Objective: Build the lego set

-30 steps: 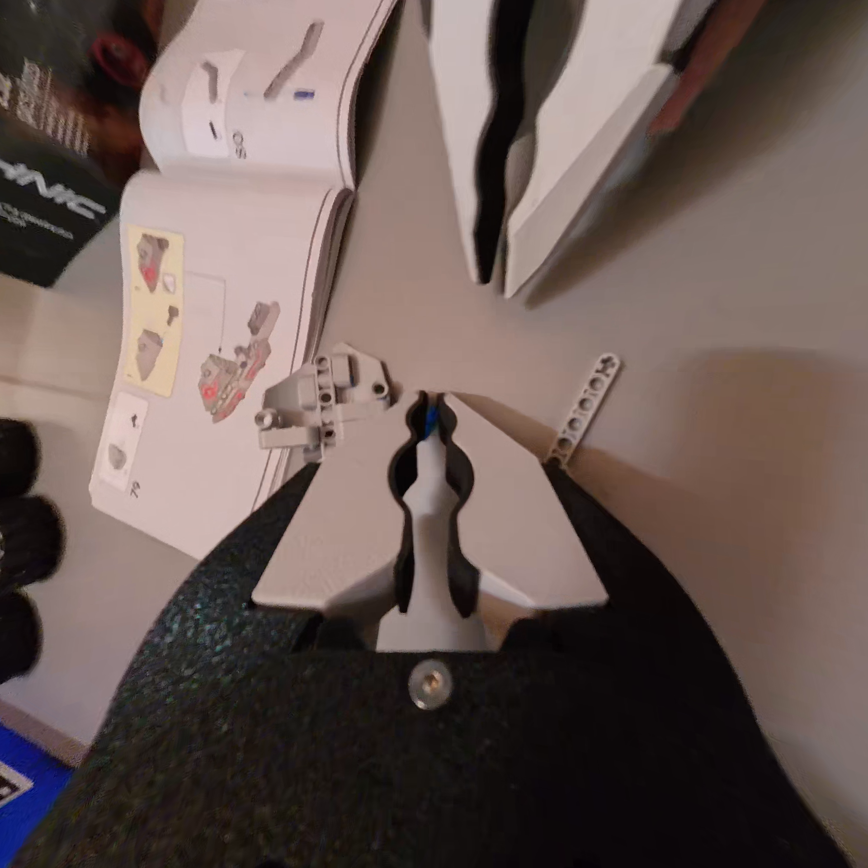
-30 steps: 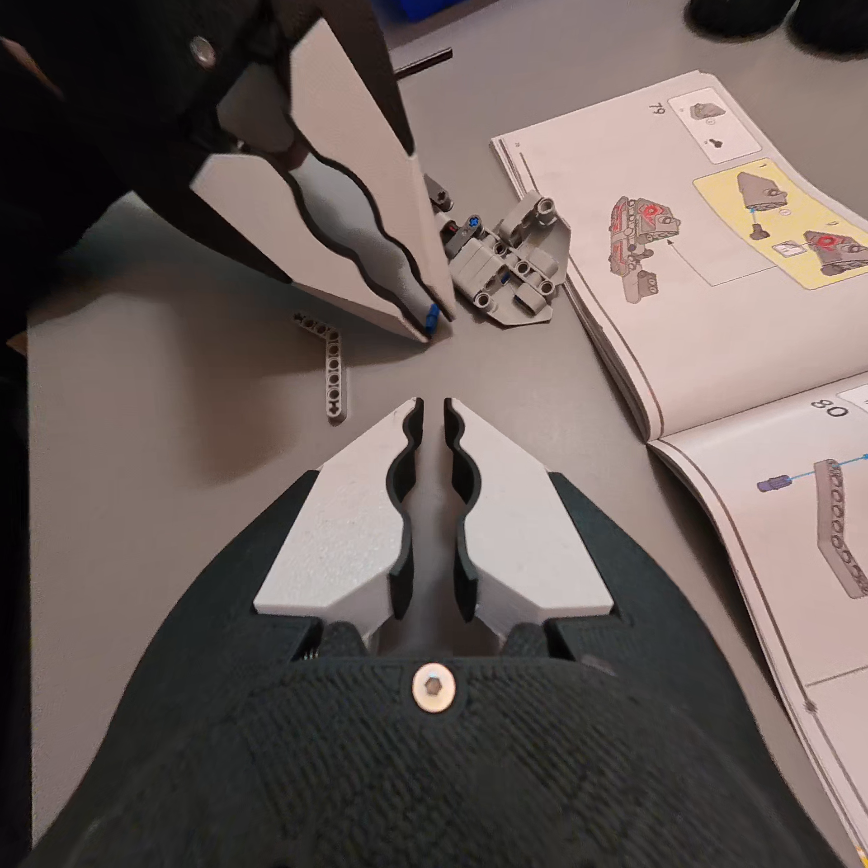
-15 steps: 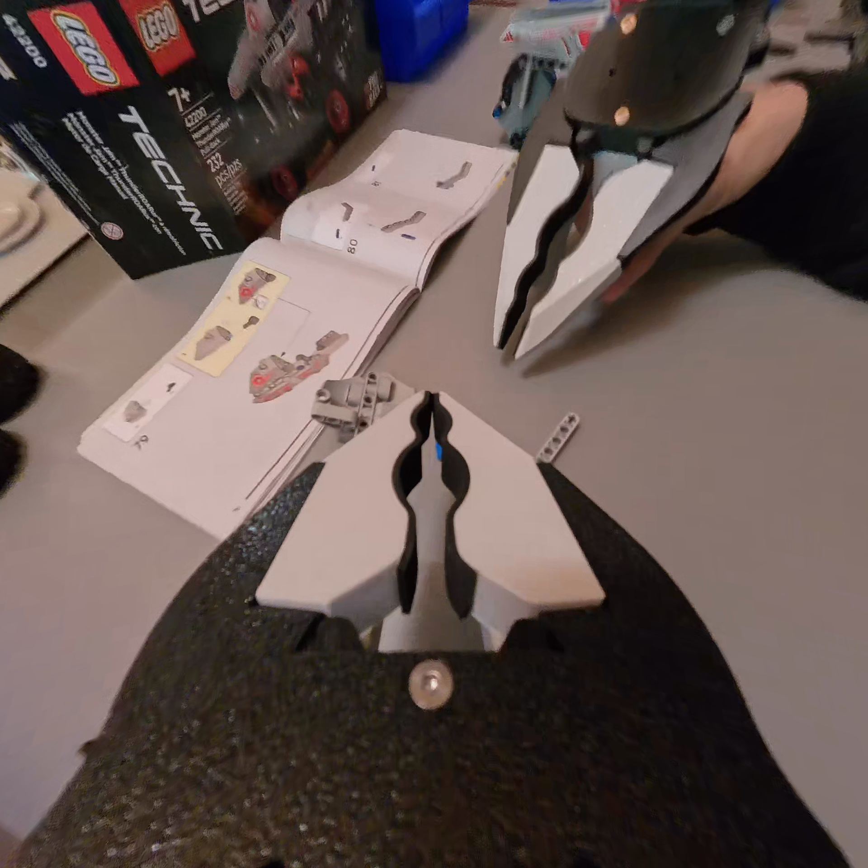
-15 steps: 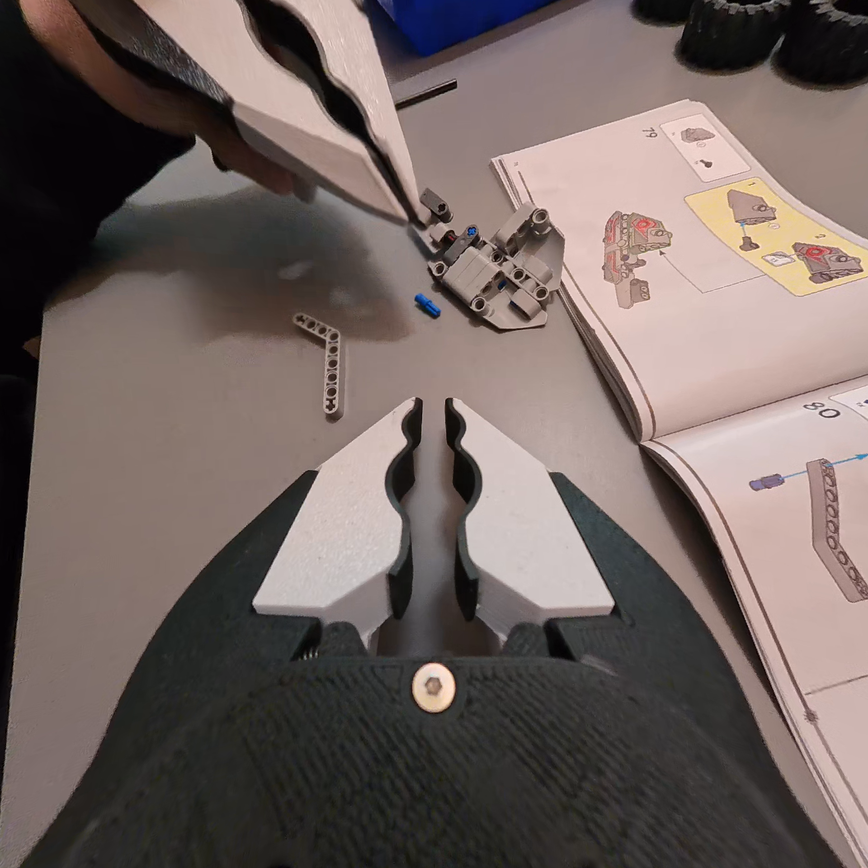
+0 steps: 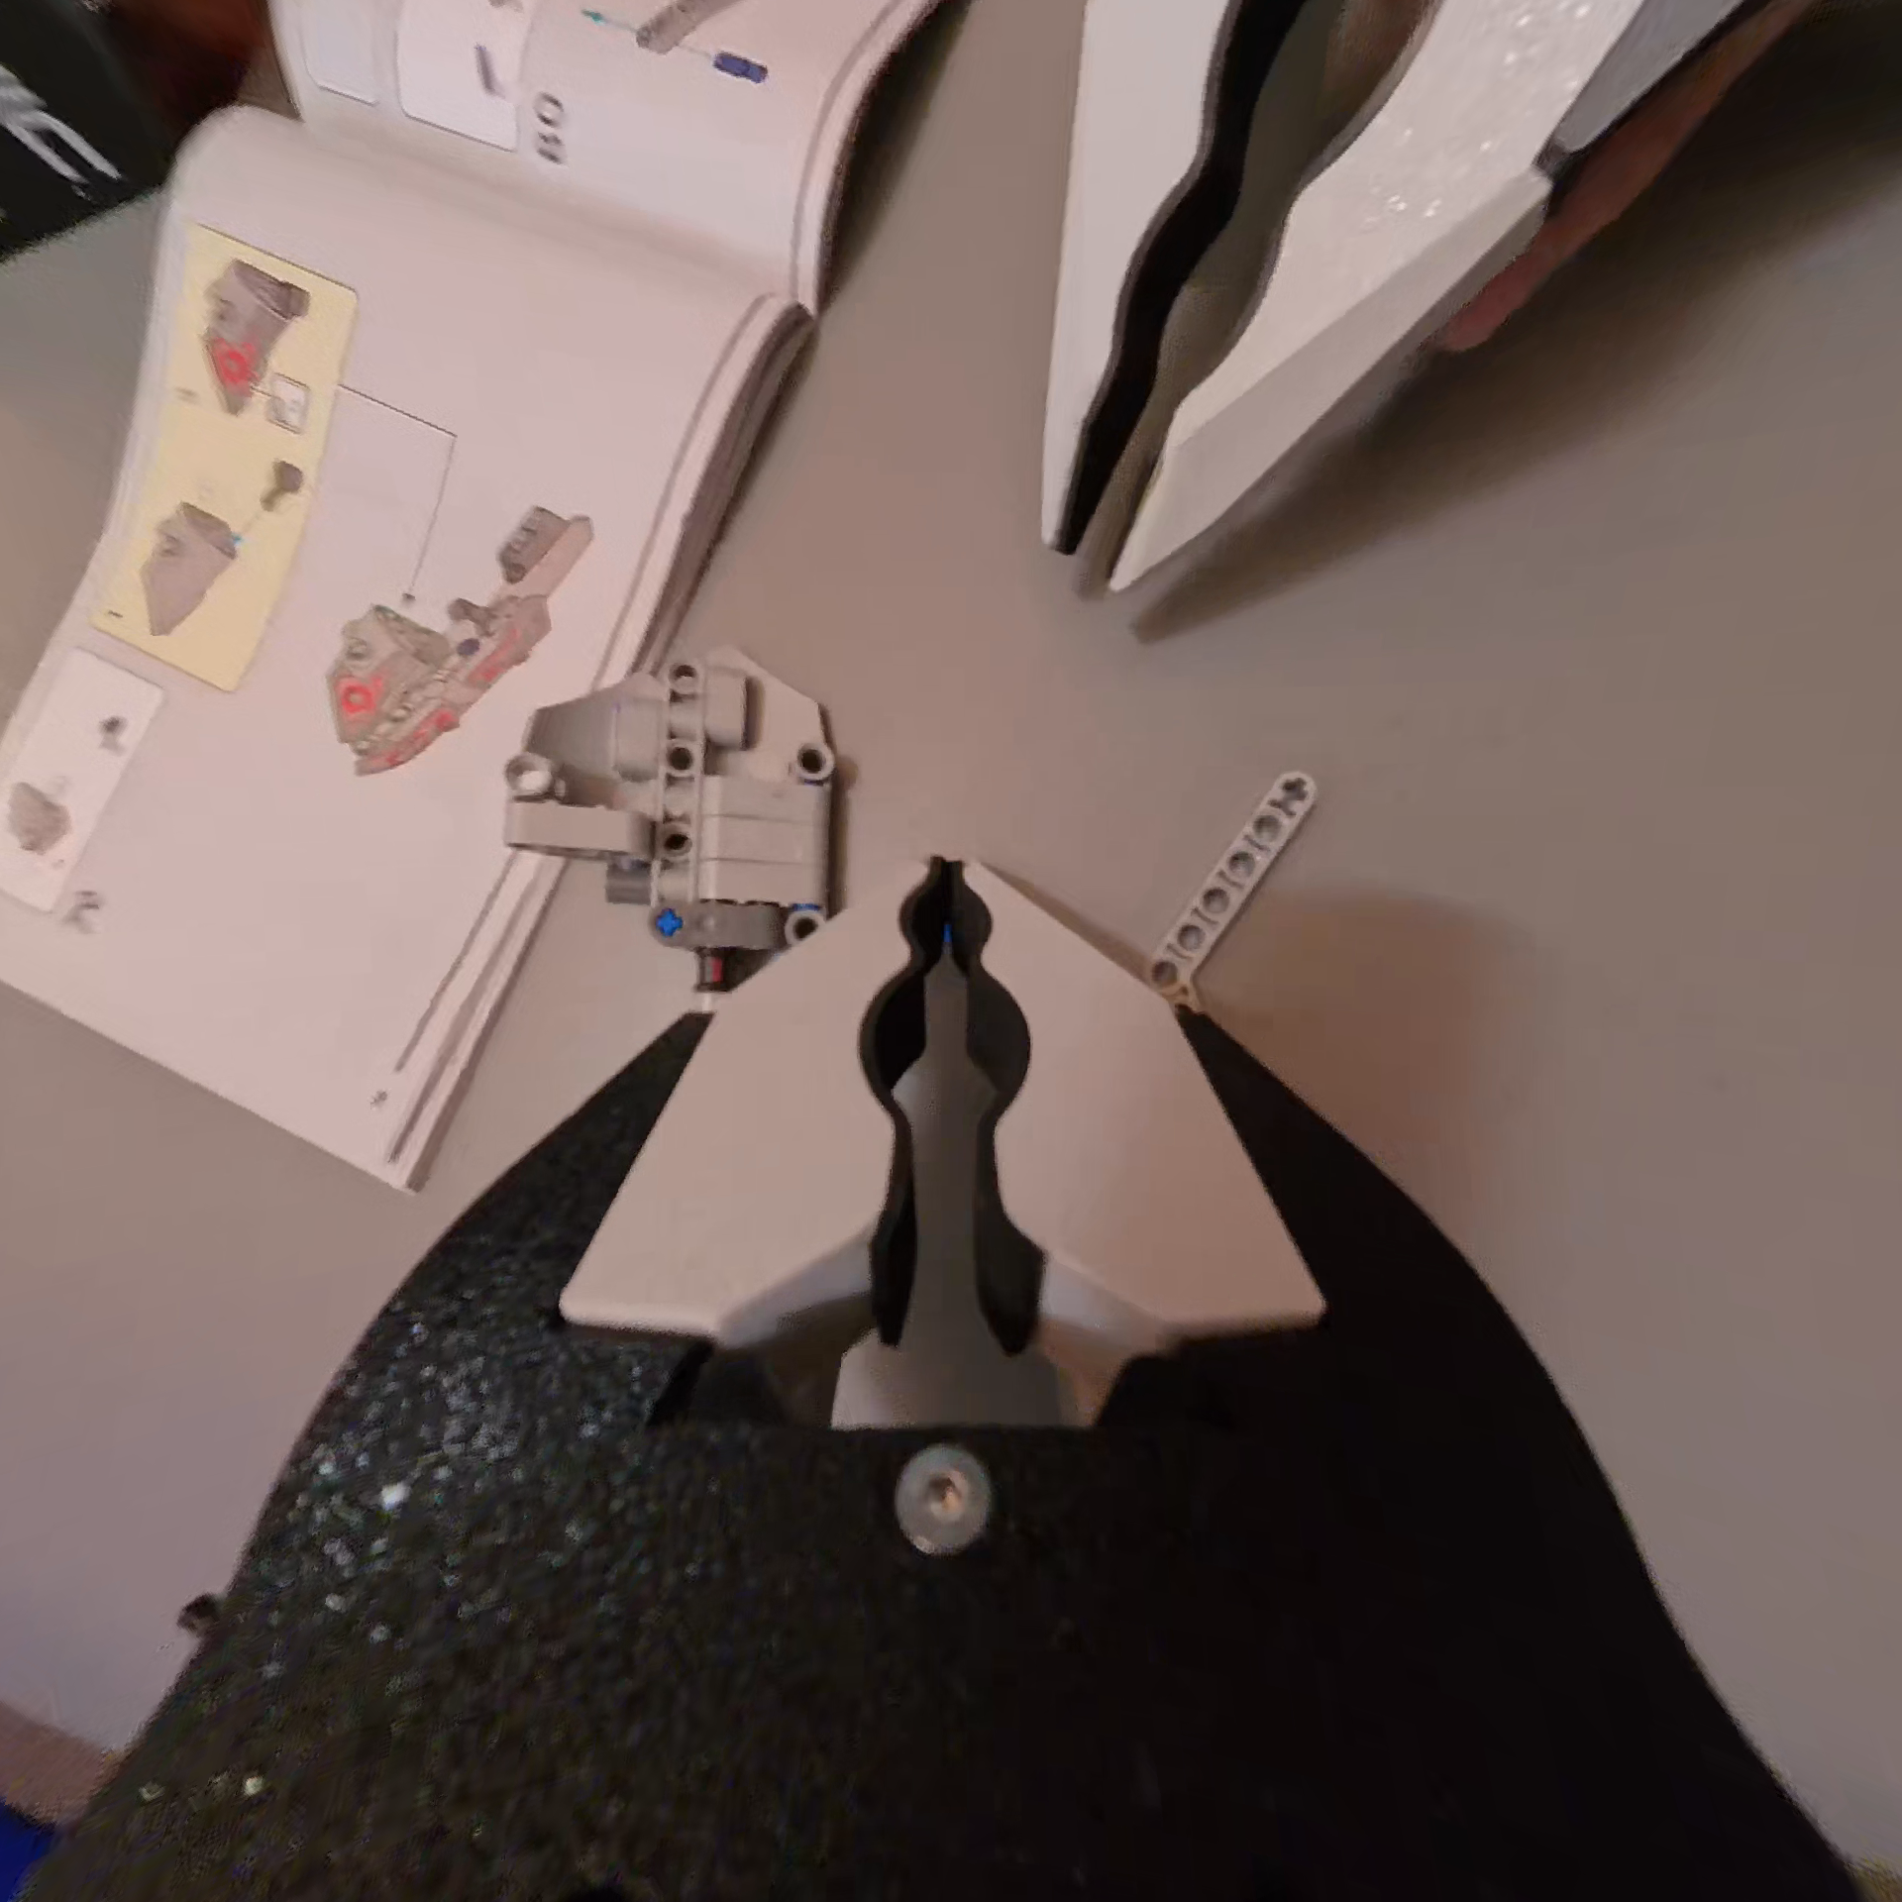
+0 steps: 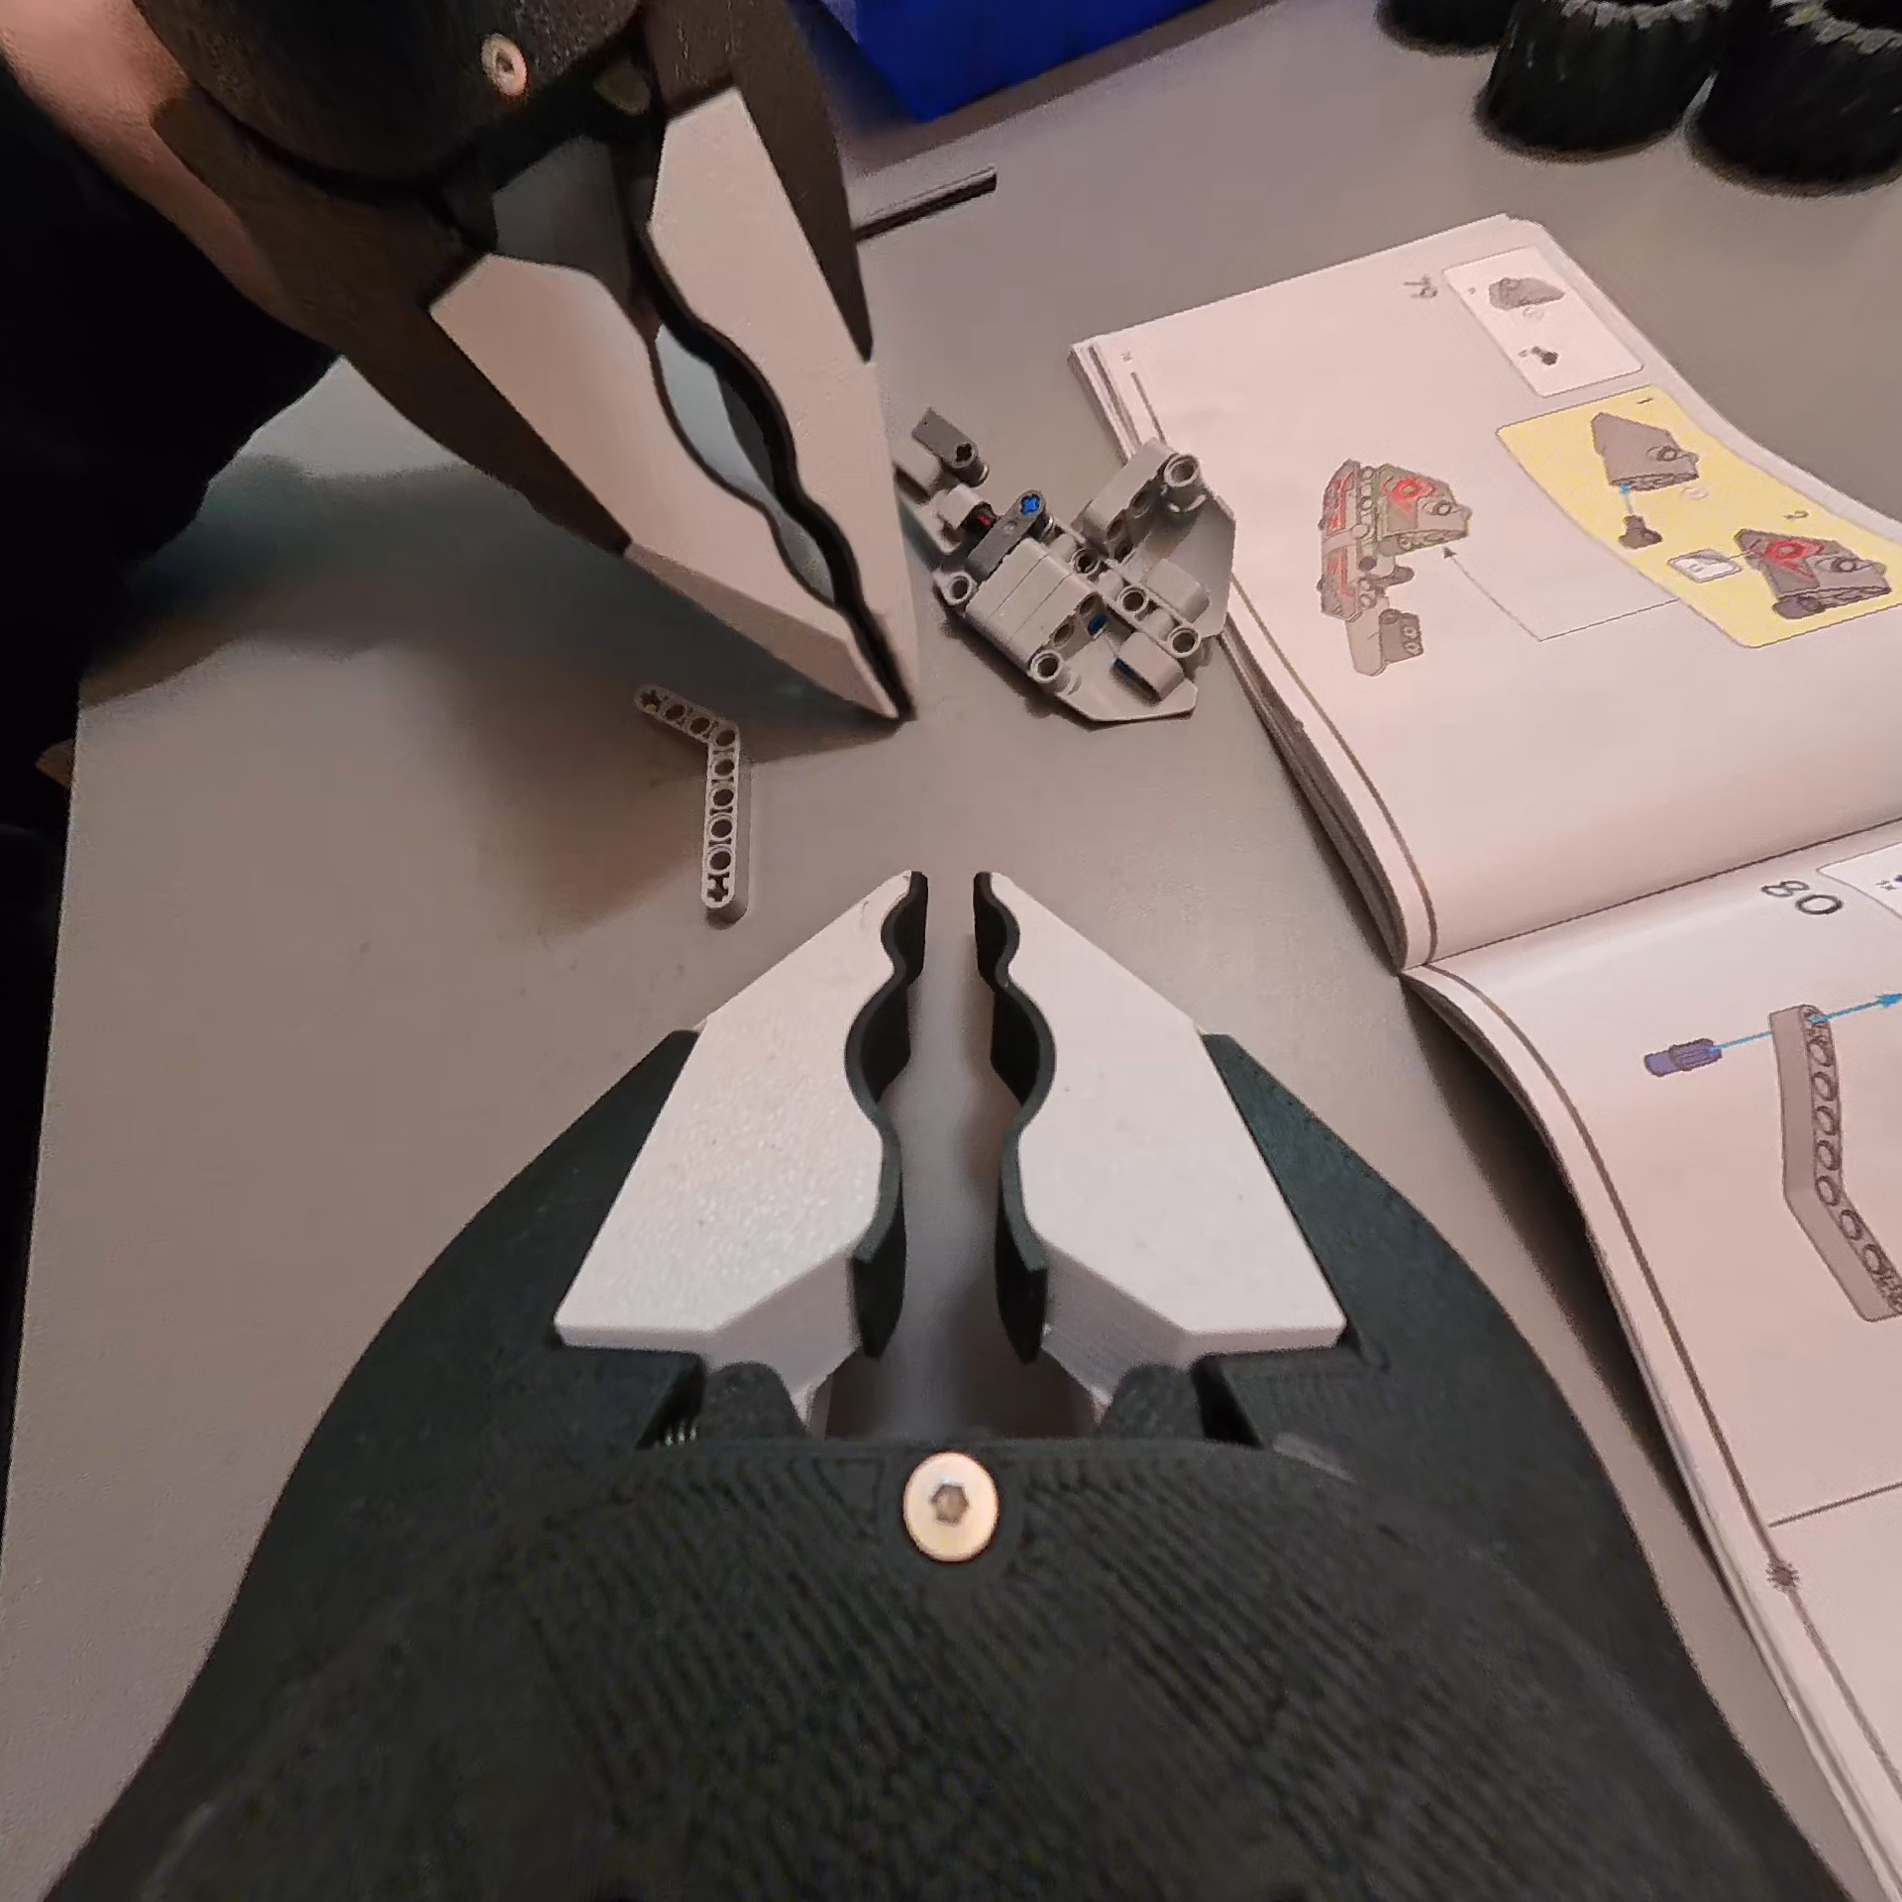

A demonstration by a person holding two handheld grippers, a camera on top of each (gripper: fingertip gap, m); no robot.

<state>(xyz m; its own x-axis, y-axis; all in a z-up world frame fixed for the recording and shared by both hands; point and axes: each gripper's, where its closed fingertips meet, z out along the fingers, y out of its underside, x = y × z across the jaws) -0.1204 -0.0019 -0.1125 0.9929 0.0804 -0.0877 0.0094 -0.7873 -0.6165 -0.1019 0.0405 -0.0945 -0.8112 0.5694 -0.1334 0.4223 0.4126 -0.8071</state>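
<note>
My left gripper [image 5: 942, 875] is shut, tips down on the grey table. A sliver of a blue pin [image 5: 947, 934] shows between its pads. In the right wrist view the left gripper [image 6: 901, 710] stands just left of the grey lego assembly [image 6: 1091, 597] and the pin is hidden. The assembly [image 5: 700, 803] lies just ahead-left of the left tips. A bent grey beam [image 6: 720, 803] lies between the grippers; it also shows in the left wrist view [image 5: 1235, 885]. My right gripper [image 6: 949, 885] is narrowly open and empty, low over the table; in the left wrist view it [image 5: 1091, 556] points down.
The open instruction booklet [image 6: 1544, 669] lies right of the assembly, also in the left wrist view [image 5: 360, 618]. Black tyres [image 6: 1647, 82], a blue bin [image 6: 926, 51] and a black axle [image 6: 926, 201] sit at the far side. A small dark grey connector [image 6: 952, 448] lies behind the assembly. One gripper's finger ends stand about 6 cm off the other's.
Half a second ago the left gripper was lifted and the blue pin lay loose on the table. The gripper has come back down onto that spot and the pin no longer lies there. The right gripper stayed put.
</note>
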